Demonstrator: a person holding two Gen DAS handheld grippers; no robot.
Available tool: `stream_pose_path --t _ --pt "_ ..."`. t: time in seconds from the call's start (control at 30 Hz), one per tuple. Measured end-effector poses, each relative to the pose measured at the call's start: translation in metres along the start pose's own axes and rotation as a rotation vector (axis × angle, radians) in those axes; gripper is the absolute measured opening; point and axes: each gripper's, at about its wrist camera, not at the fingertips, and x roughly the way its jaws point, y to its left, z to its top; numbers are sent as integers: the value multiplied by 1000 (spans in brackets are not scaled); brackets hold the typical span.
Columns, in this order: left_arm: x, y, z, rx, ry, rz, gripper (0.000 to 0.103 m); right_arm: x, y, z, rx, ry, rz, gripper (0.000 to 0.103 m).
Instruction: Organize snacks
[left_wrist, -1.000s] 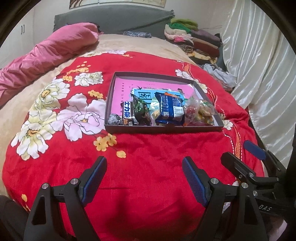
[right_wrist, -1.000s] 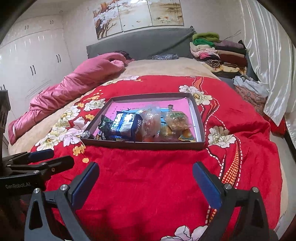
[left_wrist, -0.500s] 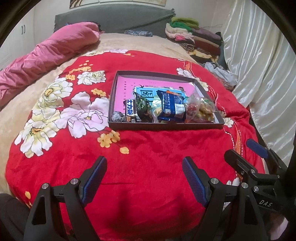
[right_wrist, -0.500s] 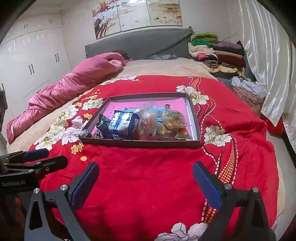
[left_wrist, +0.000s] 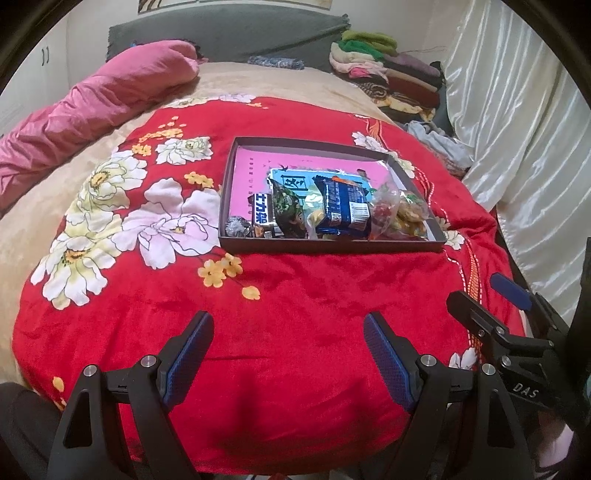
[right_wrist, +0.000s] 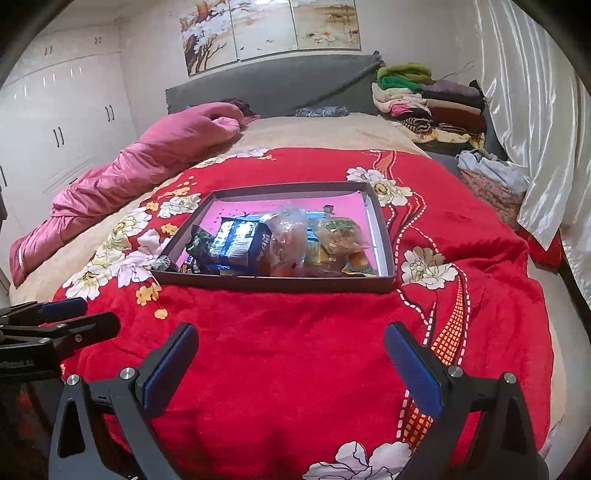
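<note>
While both tools hang over the near edge of the bed, nothing sits between their fingers.
Left tool (left_wrist: 288, 354): wide open, blue pads facing each other, lower centre of the left wrist view, above bare red blanket; it also shows at the left edge of the right wrist view (right_wrist: 70, 317).
Right tool (right_wrist: 291, 360): wide open, empty, lower centre of its own view; seen from the left wrist camera it sits at the lower right (left_wrist: 491, 306).
Tray (left_wrist: 332, 245): shallow dark cardboard box with a pink floor, lying flat on the red floral blanket (left_wrist: 280, 314), centre of both views, well apart from both tools.
Snacks: all crowded along the tray's near wall, the far half of the pink floor bare.
Blue packet (left_wrist: 343, 206): middle of the pile, leaning on its neighbours.
Green packet (left_wrist: 288, 210): just left of the blue one, touching it.
Clear bag of sweets (left_wrist: 388, 210): right of the blue packet.
Foil-wrapped piece (left_wrist: 236, 226): near left corner of the tray.
Pink duvet (left_wrist: 92, 107): rolled up, upper left.
Folded clothes (right_wrist: 428, 103): stacked at the upper right, by the grey headboard (right_wrist: 277, 86).
Curtain (left_wrist: 517, 122): pale satin, right edge.
</note>
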Motion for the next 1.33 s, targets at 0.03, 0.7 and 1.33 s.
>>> stream_pose_path --t 0.03,0.7,1.33 --pt "-1 1 0 -2 0 1 84 1 0 0 1 3 -1 102" --pt "0 4 3 -7 6 33 84 5 1 -1 -7 16 -6 102" --pt "12 44 36 -32 -98 47 84 19 -29 10 30 -17 -25 102"
